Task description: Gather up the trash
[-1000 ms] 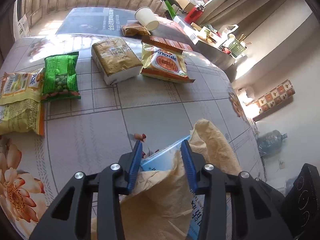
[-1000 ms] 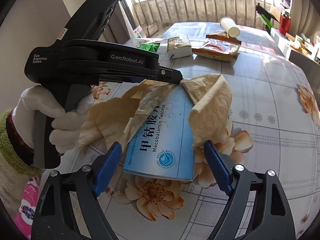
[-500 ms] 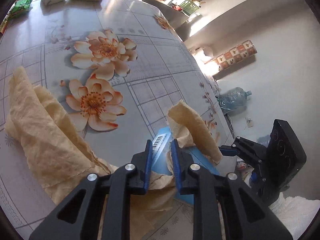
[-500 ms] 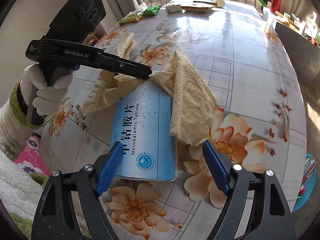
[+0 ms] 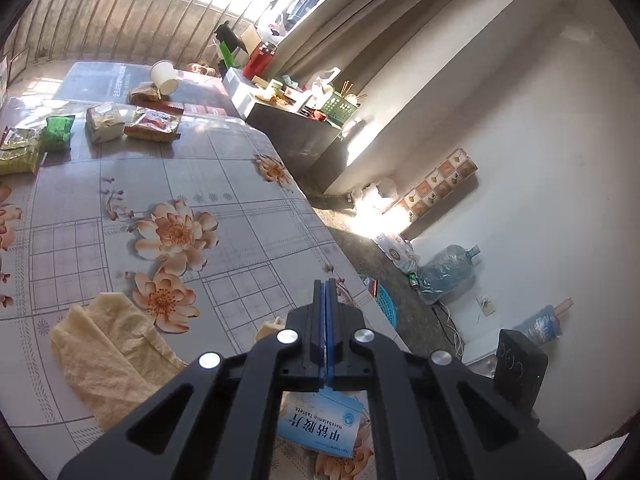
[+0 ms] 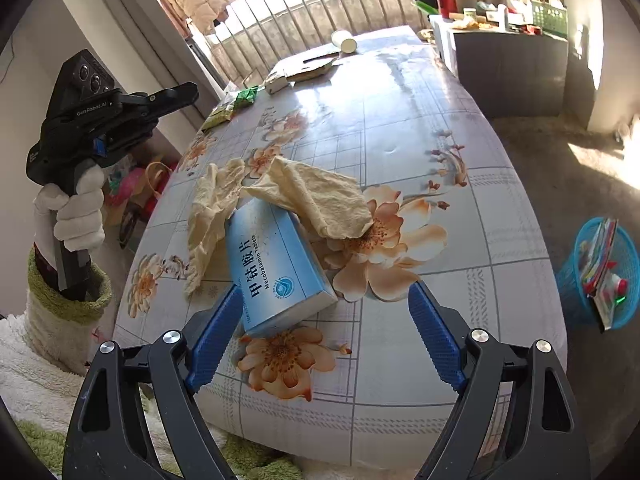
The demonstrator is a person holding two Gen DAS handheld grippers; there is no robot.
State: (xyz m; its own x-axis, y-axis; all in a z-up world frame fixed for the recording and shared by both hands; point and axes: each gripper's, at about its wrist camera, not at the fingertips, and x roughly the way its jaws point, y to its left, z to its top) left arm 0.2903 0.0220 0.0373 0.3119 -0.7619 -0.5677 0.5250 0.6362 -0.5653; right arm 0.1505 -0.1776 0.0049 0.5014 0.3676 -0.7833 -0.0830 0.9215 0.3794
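Box: blue medicine box lies flat near the near edge of the tabletop, print side up, its far end tucked under the cloth.
Cloth: crumpled yellow cloth lies over the box's far end and trails along its left side toward the tabletop's left edge; in the left wrist view one fold lies flat near that edge.
Right tool: right tool hovers over the near edge with its jaws wide, having just been opening; the box's near corner sits between them, close to the left blue pad, with no pad pressing on it.
Left tool: left tool has just been closing and its blue pads now meet with nothing between them; in the right wrist view it is raised off the tabletop's left edge, in a white-gloved hand, clear of the cloth.
Far end: snack packets, a green packet and a tipped paper cup lie at the tabletop's far end, well apart from the box.
Basket: blue basket stands on the floor off the tabletop's right edge, holding wrappers.
Surround: a water jug lies on the floor by the wall; a cluttered side cabinet stands beyond the far right corner.
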